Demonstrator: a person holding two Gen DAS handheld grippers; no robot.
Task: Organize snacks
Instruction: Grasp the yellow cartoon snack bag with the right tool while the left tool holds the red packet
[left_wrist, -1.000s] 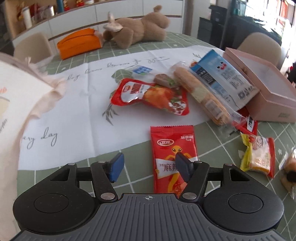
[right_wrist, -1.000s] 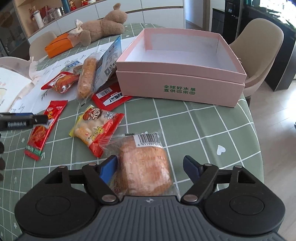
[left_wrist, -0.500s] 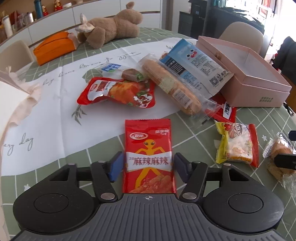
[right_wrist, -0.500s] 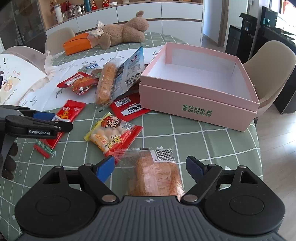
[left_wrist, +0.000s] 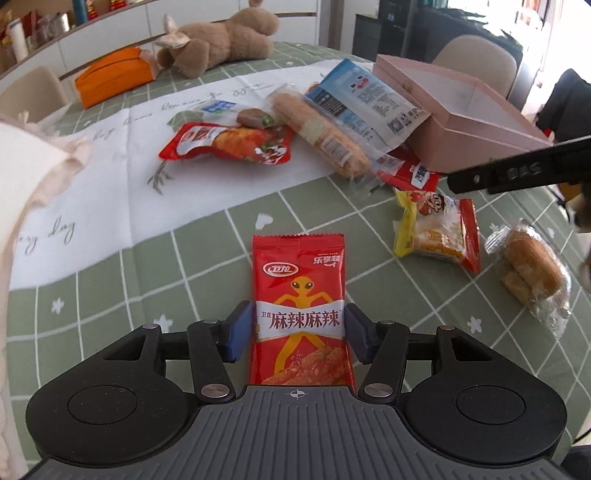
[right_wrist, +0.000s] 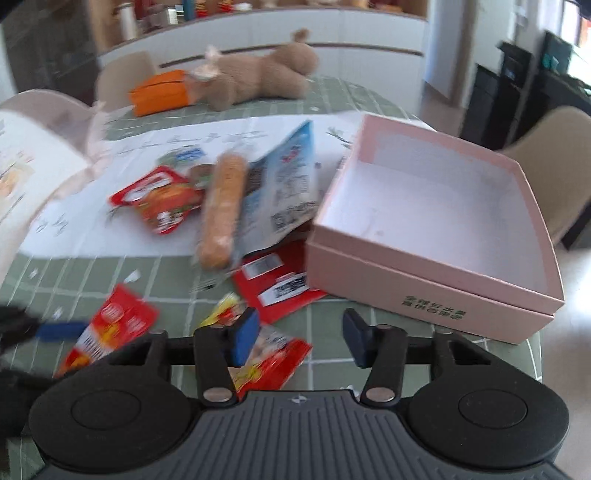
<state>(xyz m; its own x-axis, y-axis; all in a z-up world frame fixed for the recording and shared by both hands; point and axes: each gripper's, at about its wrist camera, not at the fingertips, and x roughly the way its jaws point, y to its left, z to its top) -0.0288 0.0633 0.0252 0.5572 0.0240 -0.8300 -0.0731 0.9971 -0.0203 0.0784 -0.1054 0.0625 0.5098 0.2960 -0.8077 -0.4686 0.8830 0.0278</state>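
The pink box (right_wrist: 436, 236) is seen empty, so by all appearances nothing has been packed yet; every snack remains to be moved.

The left gripper (left_wrist: 299, 330) is spread, and the red spicy-strip packet (left_wrist: 300, 314) is framed between its jaws, flat on the table (left_wrist: 122, 291). Whether the pads actually touch the packet's edges cannot be told; no pinch is evident.

The right gripper (right_wrist: 301, 338) is likewise spread and nothing is held in it. The box is found just ahead and to the right of its jaws, and a yellow-red packet (right_wrist: 266, 354) lies beneath its left finger.

Ahead of the left jaws, a heap of packets is found beside the box: a red pouch (left_wrist: 229, 146), a long bread stick (left_wrist: 321, 134) and a blue bag (left_wrist: 369, 101). To the right lies wrapped bread (left_wrist: 532, 273).
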